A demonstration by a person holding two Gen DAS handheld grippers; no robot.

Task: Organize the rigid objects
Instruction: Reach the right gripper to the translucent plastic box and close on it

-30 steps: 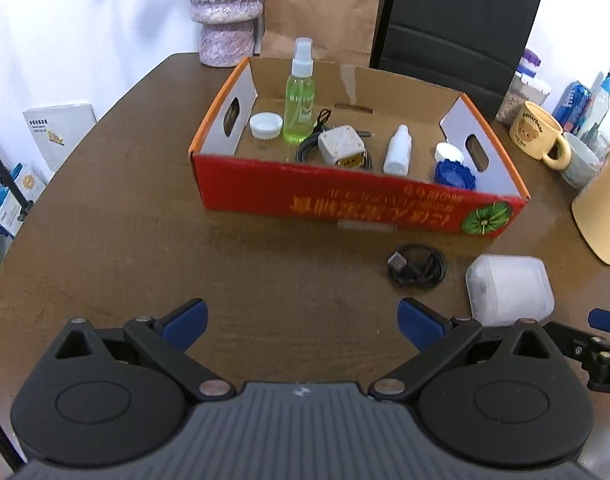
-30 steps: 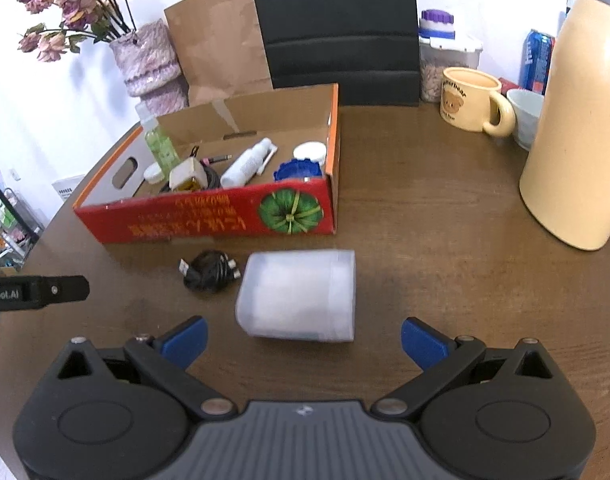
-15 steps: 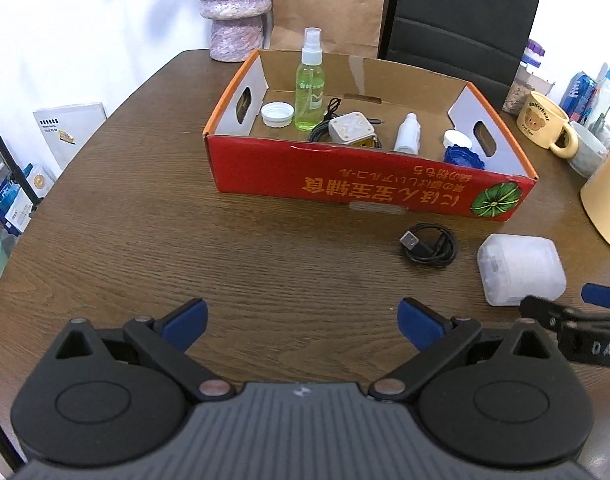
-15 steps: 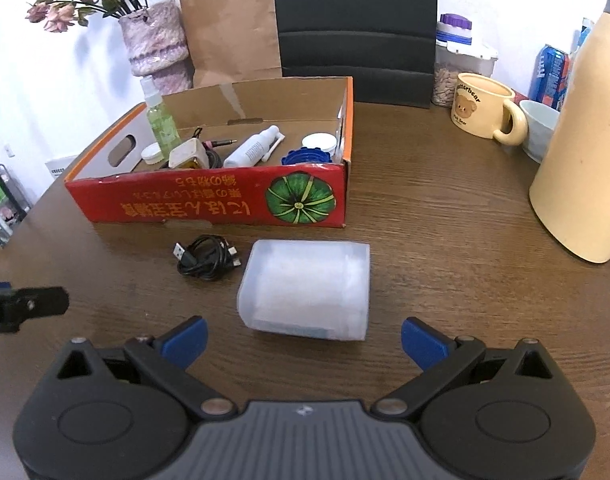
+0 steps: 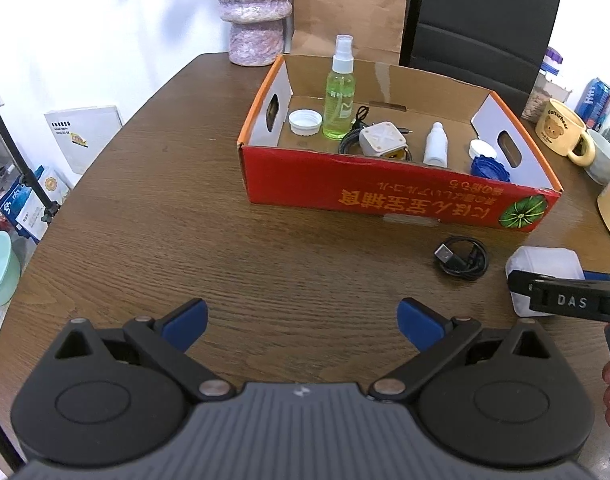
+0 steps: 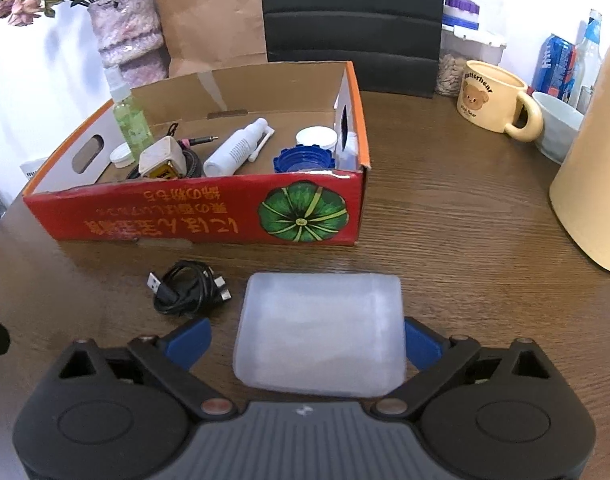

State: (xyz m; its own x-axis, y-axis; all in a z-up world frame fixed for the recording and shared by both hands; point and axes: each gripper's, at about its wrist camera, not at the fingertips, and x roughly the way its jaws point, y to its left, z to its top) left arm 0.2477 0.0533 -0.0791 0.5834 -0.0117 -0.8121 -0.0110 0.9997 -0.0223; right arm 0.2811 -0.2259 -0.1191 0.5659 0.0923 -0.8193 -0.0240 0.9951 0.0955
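Centrally on table: red box, holding spray bottle, white bottle, blue lid. Just in front: frosted tub, lying between right gripper fingers, jaws closing, left pad clearly not pressing. Beside tub: coiled cable. Off left: left gripper, spread wide, empty, over bare wood.
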